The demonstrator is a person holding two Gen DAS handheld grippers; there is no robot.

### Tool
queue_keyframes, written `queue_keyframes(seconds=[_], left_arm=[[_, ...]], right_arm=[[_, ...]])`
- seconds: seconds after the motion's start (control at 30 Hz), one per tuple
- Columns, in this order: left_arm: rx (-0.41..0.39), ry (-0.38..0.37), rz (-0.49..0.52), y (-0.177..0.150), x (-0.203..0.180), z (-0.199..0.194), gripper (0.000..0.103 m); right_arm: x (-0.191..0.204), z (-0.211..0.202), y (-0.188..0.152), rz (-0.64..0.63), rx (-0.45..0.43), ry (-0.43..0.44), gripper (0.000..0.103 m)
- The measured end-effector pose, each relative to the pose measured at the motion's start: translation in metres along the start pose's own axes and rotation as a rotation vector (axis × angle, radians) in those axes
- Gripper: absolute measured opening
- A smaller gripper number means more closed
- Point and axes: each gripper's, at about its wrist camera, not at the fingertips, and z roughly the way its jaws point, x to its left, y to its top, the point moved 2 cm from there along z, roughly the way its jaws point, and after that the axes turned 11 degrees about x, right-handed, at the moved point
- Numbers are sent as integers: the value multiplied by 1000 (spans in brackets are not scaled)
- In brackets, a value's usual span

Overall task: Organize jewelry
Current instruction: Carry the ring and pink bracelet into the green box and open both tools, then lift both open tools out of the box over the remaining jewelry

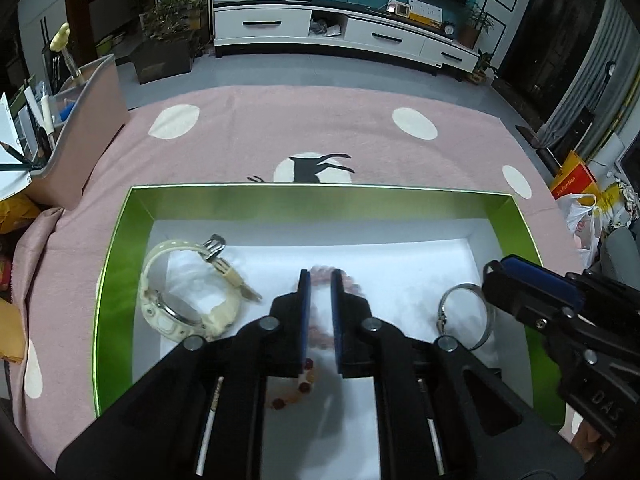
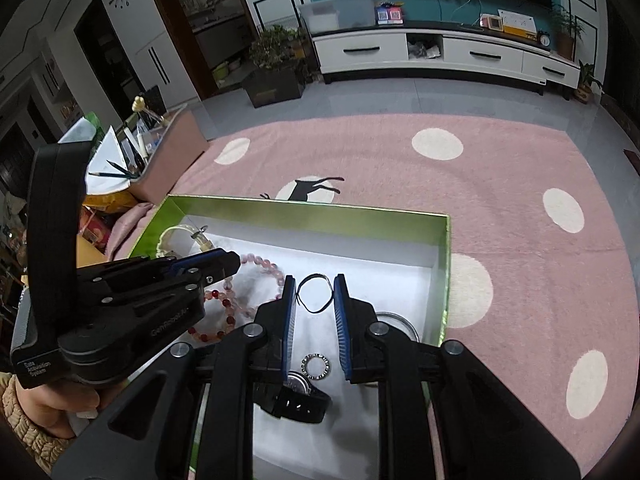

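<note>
left view: cream watch (image 1: 188, 292) near box (image 1: 120, 264) left wall; left claw (image 1: 320, 280) slightly parted over pink bead bracelet (image 1: 352, 280), grip unclear
right view only: right claw (image 2: 315, 294) open around black loop (image 2: 316, 293); black watch (image 2: 298, 398), beaded ring (image 2: 316, 367)

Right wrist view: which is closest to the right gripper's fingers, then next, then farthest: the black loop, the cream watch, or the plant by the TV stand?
1. Black loop: between the right gripper fingers.
2. Cream watch: far-left corner of the green box.
3. Potted plant: across the room, on the floor.
</note>
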Motion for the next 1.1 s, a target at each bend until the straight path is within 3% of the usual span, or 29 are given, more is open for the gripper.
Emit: queue_keyframes(seconds=[0.07,0.27,0.33,0.5,0.7,0.97,1.1], left_arm=[[-6,2,-6,-1,4,-2,24],[-46,-6,-12,-5,13,-21,38],[-63,5,-6,-7,14,-29,49],[-95,14,-11,-17,17,-49,58],[-132,4,-24,-36,25,-75,63],[-185,1,-54,-75,44,-115,66],[-197,7,-73,-100,54,-130,69]], right_arm=[[1,5,3,-3,12,-6,19],[4,18,12,-1,50,-28,19],[3,18,14,4,47,-40,20],[-5,5,12,32,11,-41,20],[-12,-30,-10,41,-55,-37,27],[-17,-80,-50,52,-132,-34,29],[-17,-102,-76,65,-169,-34,39]])
